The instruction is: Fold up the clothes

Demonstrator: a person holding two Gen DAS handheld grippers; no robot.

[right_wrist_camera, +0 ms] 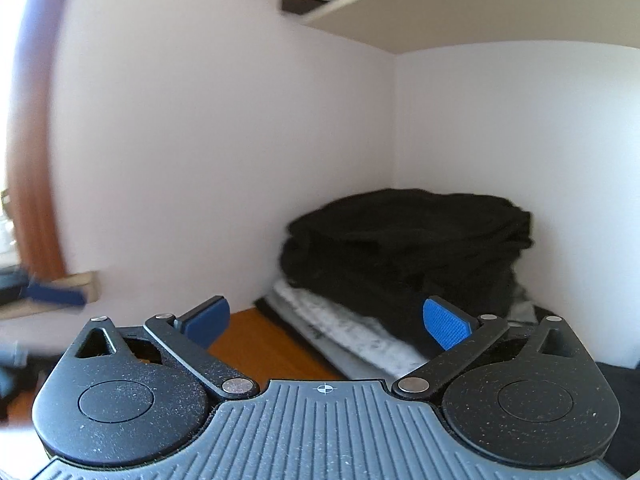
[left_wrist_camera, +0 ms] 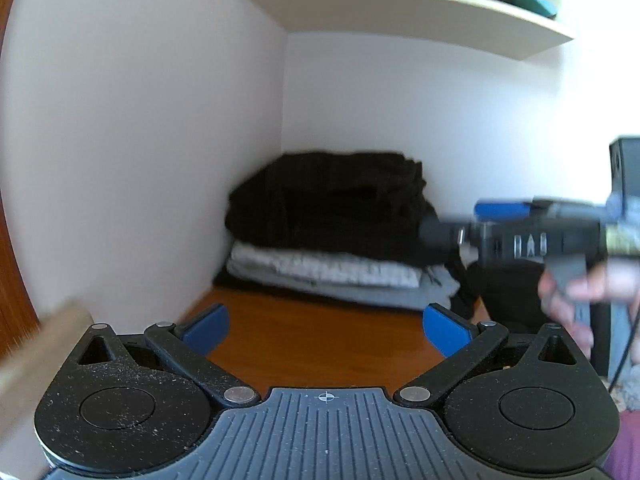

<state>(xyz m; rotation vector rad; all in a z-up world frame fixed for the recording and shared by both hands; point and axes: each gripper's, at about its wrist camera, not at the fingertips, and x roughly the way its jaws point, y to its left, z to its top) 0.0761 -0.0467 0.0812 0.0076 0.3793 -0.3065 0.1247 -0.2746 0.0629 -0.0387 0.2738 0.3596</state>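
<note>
Clothes sit as a folded stack in the corner where two white walls meet, on an orange-brown wooden tabletop: black garments on top, a pale grey-and-white piece beneath, another grey layer lowest.

Left side: left gripper hovers over bare wood short of the stack, blue pads spread wide, nothing between them. A pale wooden edge sits close by its left finger; a sideways swing could knock it.

Centre: stack looks squared and settled. Scene fits either a pile already folded or one waiting to be pulled apart; pictures do not settle which. Black top layers bulge and overhang slightly, so a careless nudge from either tool could slide them off the grey base.

Right side: right gripper points at the stack's lower edge, pads also parted and empty; its right pad overlaps the black cloth in view, contact unclear. Seen from the left wrist camera it is motion-blurred, held by a hand. Fast movement near the pile risks snagging loose fabric or dragging a fold open. A dark cloth piece hangs right of the stack, beneath that gripper, and may catch.
</note>
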